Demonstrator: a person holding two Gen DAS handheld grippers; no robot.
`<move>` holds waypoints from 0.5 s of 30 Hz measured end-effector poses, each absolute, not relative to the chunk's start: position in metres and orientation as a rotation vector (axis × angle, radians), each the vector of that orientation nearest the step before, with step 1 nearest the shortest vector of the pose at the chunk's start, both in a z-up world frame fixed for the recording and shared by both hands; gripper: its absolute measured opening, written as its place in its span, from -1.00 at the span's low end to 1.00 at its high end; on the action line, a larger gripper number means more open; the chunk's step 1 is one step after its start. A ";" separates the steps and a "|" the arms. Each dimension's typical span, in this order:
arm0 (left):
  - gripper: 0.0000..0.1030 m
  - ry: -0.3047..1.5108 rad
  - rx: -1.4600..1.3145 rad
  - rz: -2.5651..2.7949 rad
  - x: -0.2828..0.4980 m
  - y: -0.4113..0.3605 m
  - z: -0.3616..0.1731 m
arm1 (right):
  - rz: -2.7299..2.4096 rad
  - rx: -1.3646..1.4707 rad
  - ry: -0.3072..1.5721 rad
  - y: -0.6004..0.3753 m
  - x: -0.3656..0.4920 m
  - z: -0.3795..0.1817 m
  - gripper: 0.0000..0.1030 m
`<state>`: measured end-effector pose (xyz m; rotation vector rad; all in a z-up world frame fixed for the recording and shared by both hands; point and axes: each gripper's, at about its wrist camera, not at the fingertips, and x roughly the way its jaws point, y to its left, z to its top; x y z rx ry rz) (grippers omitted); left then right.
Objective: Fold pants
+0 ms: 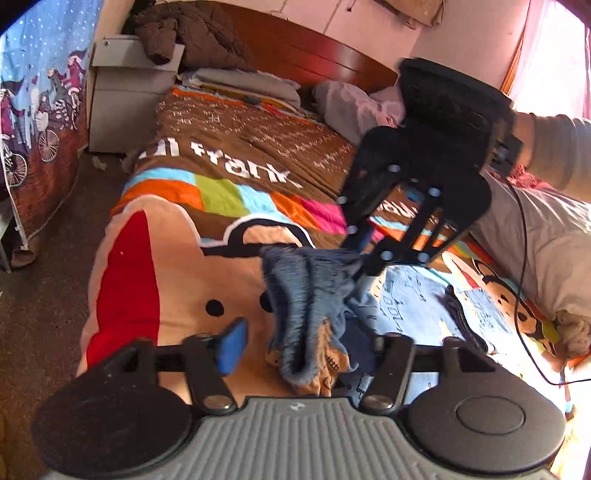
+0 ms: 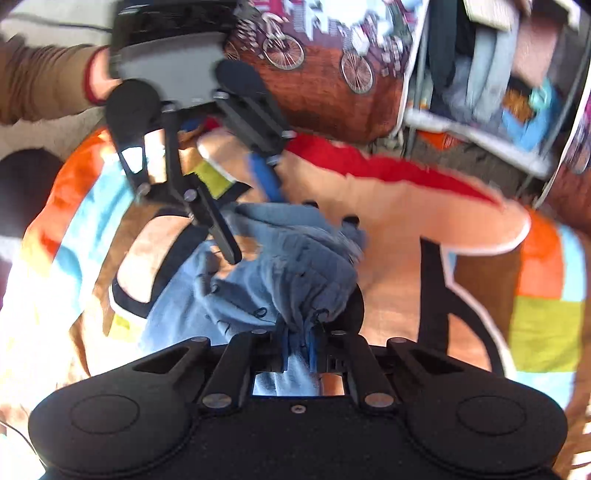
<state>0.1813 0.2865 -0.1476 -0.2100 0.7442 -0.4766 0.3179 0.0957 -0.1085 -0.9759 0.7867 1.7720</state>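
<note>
1. The left tool [image 1: 295,345] stands with its jaws apart. Its blue pad [image 1: 232,345] on one side is clear of the cloth. The other finger is half hidden behind the hanging fabric, so whether it touches the cloth cannot be told.
2. The pants [image 1: 306,295], blue-grey with a gathered waistband and a tan patch on the inside, hang bunched between the two tools. Their lower part trails onto the bed.
3. The right tool [image 2: 297,349] is clamped on a pinch of the pants. In its own view the blue pads [image 2: 314,347] sit close together with the cloth drawn between them.
4. In the left view the right tool reaches in from the upper right and points steeply down at the bunched waistband. A hand [image 1: 524,140] in a beige sleeve [image 1: 561,151] holds it, and a black cable [image 1: 524,236] runs off it.
5. Under the pants lies a bedspread [image 1: 177,273] with a cartoon face, coloured blocks and white lettering on brown.
6. Further off, folded bedding [image 1: 243,83] and a pale pillow [image 1: 354,107] lie by the red-brown headboard [image 1: 306,48].
7. A dark jacket [image 1: 192,33] is heaped on a white nightstand [image 1: 129,88] beside the bed.
8. In the right view the image is blurred. A rack of clothes [image 2: 491,74] stands beyond the bed's edge.
</note>
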 end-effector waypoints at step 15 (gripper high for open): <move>0.54 0.714 -0.324 -0.711 0.211 0.274 -0.156 | 1.730 -1.125 0.350 0.040 0.268 -0.080 -0.81</move>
